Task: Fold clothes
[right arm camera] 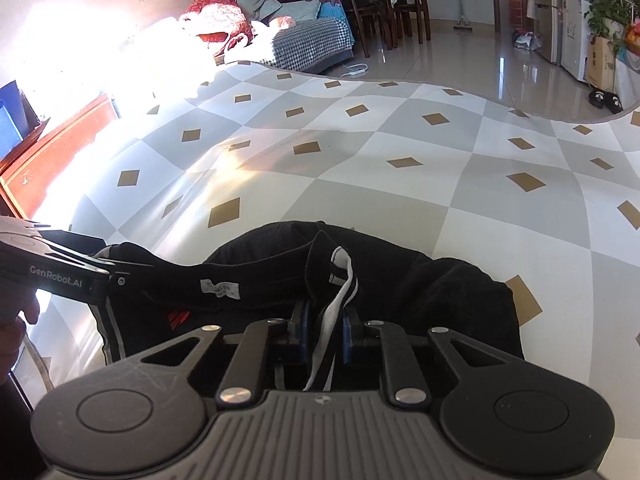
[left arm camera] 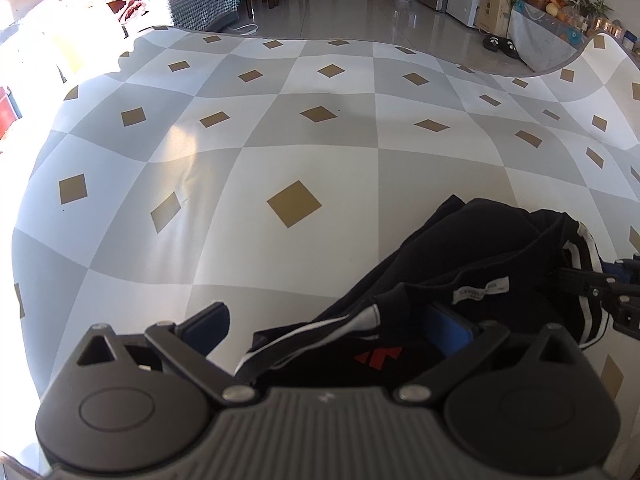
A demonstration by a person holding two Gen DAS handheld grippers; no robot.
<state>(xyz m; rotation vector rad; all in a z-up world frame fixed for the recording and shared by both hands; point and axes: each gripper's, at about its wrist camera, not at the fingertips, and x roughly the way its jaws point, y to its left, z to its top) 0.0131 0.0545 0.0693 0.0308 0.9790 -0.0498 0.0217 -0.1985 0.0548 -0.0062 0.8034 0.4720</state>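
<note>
Black garment (right arm camera: 360, 272) pinched in right gripper (right arm camera: 325, 328), no container.

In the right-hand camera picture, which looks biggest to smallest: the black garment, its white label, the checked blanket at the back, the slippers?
1. black garment
2. checked blanket, though it lies farther away
3. white label and slippers look alike; the slippers are far away, so unsure.

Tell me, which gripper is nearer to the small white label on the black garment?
Left. The left gripper has its open fingers around the cloth just below the white label; the right gripper is shut on the garment's striped edge, further along.
</note>
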